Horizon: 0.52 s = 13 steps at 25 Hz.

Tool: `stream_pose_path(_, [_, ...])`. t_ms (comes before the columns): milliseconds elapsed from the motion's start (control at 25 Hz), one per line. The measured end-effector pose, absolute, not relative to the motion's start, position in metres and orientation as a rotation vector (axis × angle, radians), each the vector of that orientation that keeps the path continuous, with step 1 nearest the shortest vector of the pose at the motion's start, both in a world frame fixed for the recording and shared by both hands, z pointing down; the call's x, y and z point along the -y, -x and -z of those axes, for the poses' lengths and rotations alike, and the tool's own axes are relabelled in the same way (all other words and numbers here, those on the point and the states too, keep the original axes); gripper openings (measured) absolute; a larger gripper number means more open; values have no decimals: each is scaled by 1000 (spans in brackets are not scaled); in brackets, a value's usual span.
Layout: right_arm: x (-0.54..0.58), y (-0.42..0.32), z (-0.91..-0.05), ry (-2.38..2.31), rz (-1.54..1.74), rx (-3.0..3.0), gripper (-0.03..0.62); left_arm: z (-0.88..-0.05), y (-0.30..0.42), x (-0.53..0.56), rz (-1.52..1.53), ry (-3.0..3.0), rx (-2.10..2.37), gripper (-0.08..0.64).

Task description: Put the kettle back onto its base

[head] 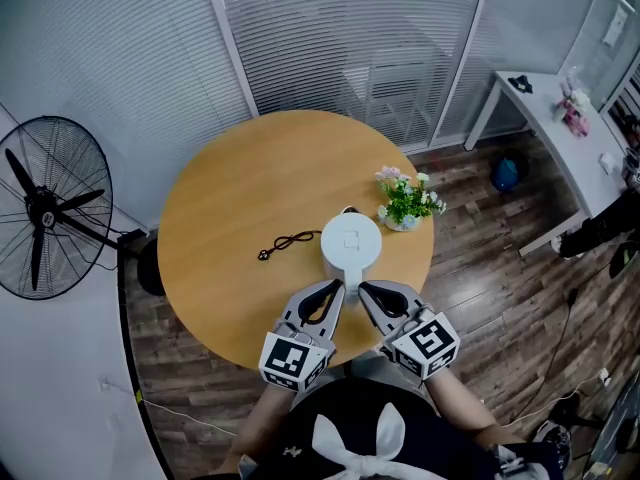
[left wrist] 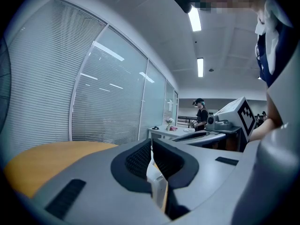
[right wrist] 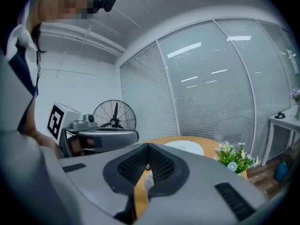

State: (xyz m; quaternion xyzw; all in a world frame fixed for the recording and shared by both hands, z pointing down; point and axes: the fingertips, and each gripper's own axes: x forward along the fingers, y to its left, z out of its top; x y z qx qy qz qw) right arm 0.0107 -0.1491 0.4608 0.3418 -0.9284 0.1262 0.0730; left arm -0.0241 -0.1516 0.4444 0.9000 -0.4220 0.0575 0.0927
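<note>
I see my left tongs (head: 336,286) and right tongs (head: 364,288) both closed on nothing over the desk's (head: 230,198) near edge, the white kettle (head: 350,246) standing just ahead of their tips, a black cord (head: 285,242) ahead-left of the left tongs, potted flowers (head: 406,204) beyond the right tongs.

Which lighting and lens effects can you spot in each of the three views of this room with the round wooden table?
Head view: soft, even light, no hard shadows on the round wooden table; blind lines bow slightly. Left gripper view: the long ceiling strip light is blown out white; the corners are dark and rounded. Right gripper view: the grey window frame curves strongly; same dark corners.
</note>
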Motion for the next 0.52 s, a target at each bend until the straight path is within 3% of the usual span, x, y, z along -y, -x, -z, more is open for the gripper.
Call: stream_pose_path(520, [149,-7,-463,-1023,-386,2773,21,-446,26,149,-161,-2674,1209,25])
